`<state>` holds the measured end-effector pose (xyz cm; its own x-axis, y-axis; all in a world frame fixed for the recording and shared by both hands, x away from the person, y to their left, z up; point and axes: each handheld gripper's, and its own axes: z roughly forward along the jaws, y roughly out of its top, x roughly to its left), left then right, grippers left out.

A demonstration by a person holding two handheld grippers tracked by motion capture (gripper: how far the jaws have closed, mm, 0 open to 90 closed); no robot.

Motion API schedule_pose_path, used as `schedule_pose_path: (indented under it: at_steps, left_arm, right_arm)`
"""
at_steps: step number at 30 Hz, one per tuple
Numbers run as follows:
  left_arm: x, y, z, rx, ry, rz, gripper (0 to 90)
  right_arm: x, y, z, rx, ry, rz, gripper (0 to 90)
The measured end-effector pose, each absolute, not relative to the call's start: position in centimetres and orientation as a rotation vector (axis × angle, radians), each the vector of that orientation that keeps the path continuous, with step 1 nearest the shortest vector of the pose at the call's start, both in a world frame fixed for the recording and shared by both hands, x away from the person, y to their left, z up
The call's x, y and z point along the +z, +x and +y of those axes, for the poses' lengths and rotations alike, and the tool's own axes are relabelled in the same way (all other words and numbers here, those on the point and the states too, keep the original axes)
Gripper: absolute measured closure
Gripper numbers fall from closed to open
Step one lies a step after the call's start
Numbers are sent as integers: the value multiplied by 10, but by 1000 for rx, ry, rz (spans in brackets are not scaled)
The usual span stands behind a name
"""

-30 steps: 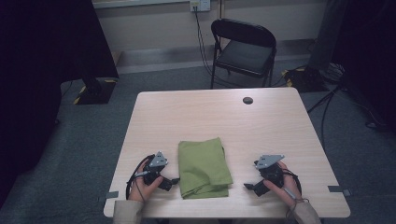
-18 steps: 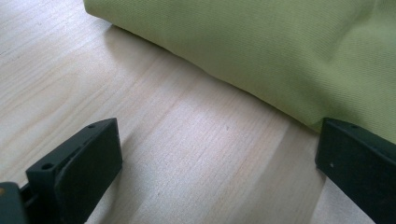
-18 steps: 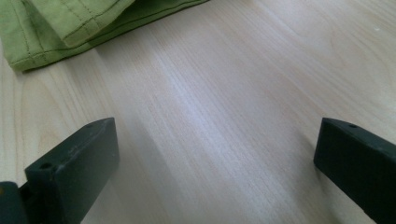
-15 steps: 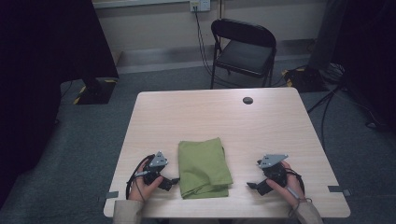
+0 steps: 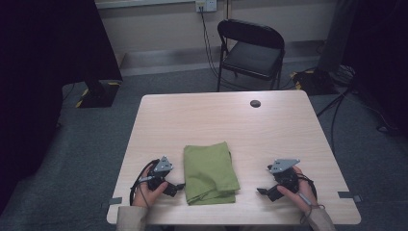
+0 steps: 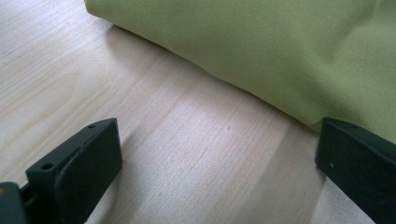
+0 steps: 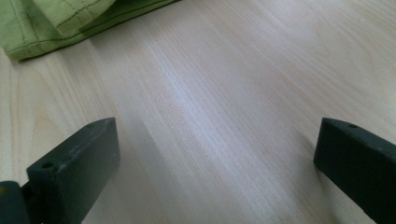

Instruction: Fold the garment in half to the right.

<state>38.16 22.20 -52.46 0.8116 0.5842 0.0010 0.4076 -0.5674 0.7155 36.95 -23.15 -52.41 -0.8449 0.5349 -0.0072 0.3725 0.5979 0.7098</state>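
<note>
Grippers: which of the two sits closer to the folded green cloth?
The left gripper: its jaws nearly reach the folded green cloth's left edge, while the right gripper has bare table between.

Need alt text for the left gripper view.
A folded green cloth lies on the light wood table, filling the upper right. The left tongs stand wide open in front of it, the right jaw close to the cloth's edge.

A folded green cloth lies low and centre on the pale wooden table; a small black round disc sits upper right, a black folding chair above.
</note>
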Motion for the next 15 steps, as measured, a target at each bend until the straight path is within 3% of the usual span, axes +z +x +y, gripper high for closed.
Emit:
schedule_pose_path:
  at_steps: [15]
  left_arm:
    - [-525, 382, 222, 307, 2251, 726, 0]
  right_arm:
    - [-524, 369, -244, 1082, 775, 2597, 0]
